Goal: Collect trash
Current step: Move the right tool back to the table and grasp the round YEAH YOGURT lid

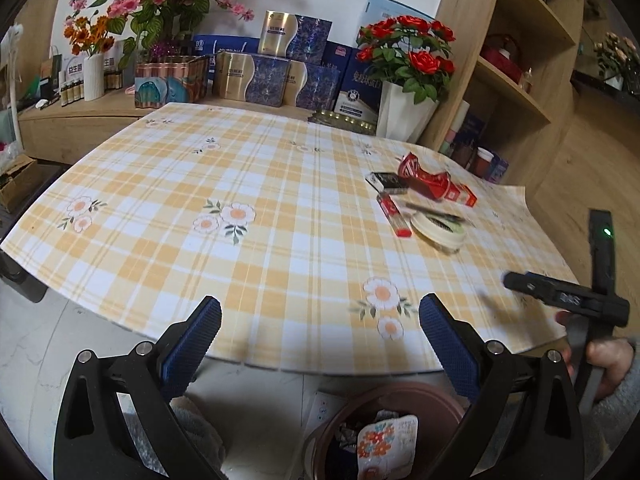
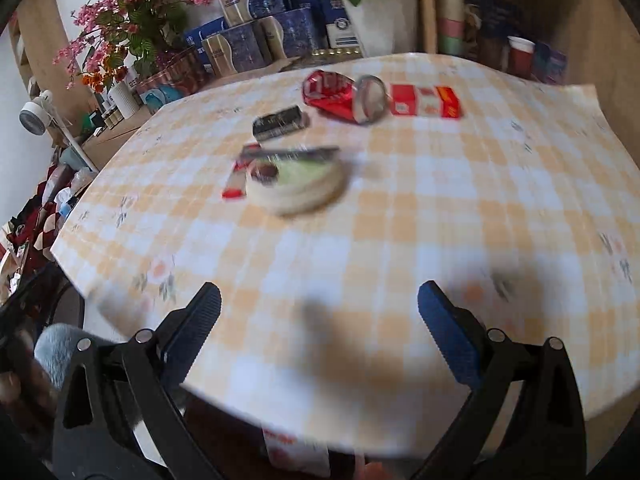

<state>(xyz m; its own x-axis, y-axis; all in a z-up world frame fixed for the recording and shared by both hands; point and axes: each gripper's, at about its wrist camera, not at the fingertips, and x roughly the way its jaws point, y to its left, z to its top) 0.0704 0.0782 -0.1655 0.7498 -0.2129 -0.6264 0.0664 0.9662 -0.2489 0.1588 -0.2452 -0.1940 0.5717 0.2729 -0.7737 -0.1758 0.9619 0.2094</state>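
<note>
Checked table: trash beyond open right hand-held gripper.

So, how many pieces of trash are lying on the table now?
5, clustered at the far right: a black box, a crushed red can, a red carton, a round white container and a thin red-and-white packet beside it. Blur may hide more.

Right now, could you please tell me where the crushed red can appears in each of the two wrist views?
Left wrist view: the crushed red can lies right of centre, at the table's far right side, beside the red carton.
Right wrist view: the crushed red can lies upper centre, its open end toward the red carton.
Shared landmark: the white pot of red roses behind the table.
</note>
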